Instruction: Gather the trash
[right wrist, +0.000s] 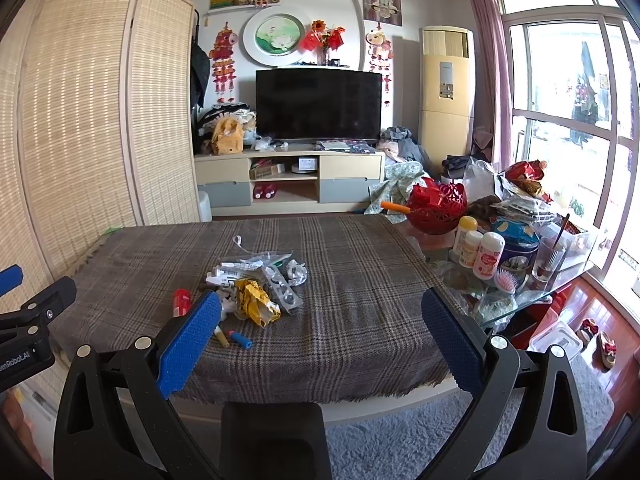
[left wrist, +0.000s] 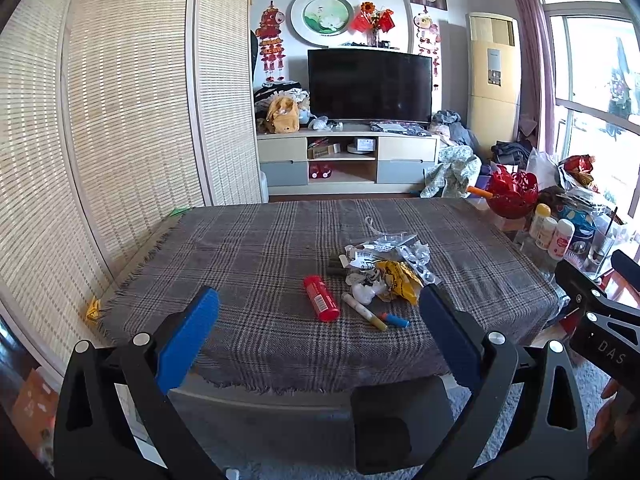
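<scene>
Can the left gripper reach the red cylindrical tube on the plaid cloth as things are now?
Probably yes. The left gripper is open and empty, and the red cylindrical tube lies ahead between its fingers. Only bare plaid cloth shows between them.

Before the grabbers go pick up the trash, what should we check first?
1. Left gripper open and empty: ok.
2. Right gripper open and empty: ok.
3. Trash pile in plain sight on the plaid cloth: ok.
4. Red tube, marker and blue cap lie apart from the pile, easy to single out: ok.
5. A bin or bag to drop trash into: cannot tell, none shows.
6. Bottles and glass crowd the right side: not ok, keep clear.
</scene>
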The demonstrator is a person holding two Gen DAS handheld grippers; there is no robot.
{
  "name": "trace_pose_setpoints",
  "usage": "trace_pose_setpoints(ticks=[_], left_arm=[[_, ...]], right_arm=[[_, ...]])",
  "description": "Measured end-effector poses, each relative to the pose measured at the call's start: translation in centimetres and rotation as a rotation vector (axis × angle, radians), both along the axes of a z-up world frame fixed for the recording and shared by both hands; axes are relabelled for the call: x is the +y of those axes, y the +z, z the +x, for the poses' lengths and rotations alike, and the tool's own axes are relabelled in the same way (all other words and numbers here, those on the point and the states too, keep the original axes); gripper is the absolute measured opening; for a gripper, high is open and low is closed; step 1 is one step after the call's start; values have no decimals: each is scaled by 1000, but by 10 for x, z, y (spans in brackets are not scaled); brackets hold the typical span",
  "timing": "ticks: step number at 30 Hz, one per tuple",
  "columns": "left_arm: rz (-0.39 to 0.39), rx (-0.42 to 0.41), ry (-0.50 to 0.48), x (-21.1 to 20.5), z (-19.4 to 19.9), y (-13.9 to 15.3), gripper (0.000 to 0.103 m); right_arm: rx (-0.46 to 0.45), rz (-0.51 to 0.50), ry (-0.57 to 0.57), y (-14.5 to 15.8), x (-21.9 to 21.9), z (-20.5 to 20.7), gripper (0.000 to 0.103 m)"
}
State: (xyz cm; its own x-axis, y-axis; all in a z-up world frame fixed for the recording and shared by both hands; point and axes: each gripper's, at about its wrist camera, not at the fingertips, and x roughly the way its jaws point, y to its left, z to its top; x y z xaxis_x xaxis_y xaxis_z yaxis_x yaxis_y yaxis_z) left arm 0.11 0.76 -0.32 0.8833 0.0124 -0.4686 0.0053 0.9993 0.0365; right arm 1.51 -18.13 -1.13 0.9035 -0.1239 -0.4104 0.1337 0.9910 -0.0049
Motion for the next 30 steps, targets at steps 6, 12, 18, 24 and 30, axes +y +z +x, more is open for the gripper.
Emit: trace_pose_setpoints(ticks=[6, 12, 18, 24, 30], left_arm=[[0, -2, 2, -1, 0, 0, 95], [1, -1, 3, -2, 0, -1, 95], [-4, 0, 3, -1, 0, -2, 95], [-4, 3, 3, 1, 1, -2, 95], [-2, 5, 6, 2, 1, -3, 95]], right_arm=[[0, 1, -1, -1, 0, 0, 100], [-1, 0, -3, -1, 1, 0, 100], [-2, 3, -3, -1, 0, 1, 100], [-5, 4, -3, 1, -1, 0, 100], [-1, 2, -7, 1, -2, 1, 100]])
